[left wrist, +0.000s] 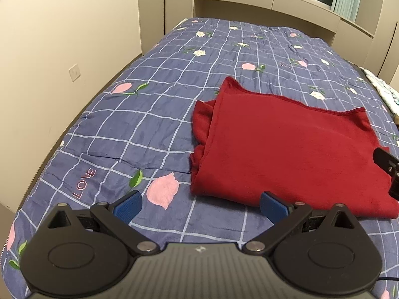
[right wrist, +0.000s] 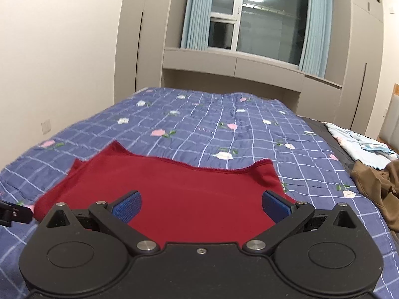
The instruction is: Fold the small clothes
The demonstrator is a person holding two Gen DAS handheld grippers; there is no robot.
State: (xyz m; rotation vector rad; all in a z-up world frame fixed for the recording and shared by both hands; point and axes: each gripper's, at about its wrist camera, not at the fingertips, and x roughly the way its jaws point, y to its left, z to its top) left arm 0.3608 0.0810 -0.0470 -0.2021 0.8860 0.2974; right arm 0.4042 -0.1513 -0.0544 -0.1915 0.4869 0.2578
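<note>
A dark red garment [left wrist: 286, 149] lies folded in a rough rectangle on the blue checked quilt [left wrist: 139, 129]. My left gripper [left wrist: 200, 205] is open near the garment's front left corner, with nothing between its blue pads. In the right wrist view the same red garment [right wrist: 189, 189] spreads out just ahead. My right gripper [right wrist: 200, 205] hovers open over the garment's near edge, holding nothing. The right gripper's black tip [left wrist: 387, 172] shows at the garment's right edge in the left wrist view. The left gripper's tip [right wrist: 12, 214] pokes in at the far left of the right wrist view.
The quilt [right wrist: 224, 129] covers the bed up to a beige headboard cabinet [right wrist: 234, 67] under a window. A brown garment [right wrist: 379, 186] and pale blue clothes [right wrist: 359, 147] lie at the bed's right side. A wall [left wrist: 49, 62] runs close along the left.
</note>
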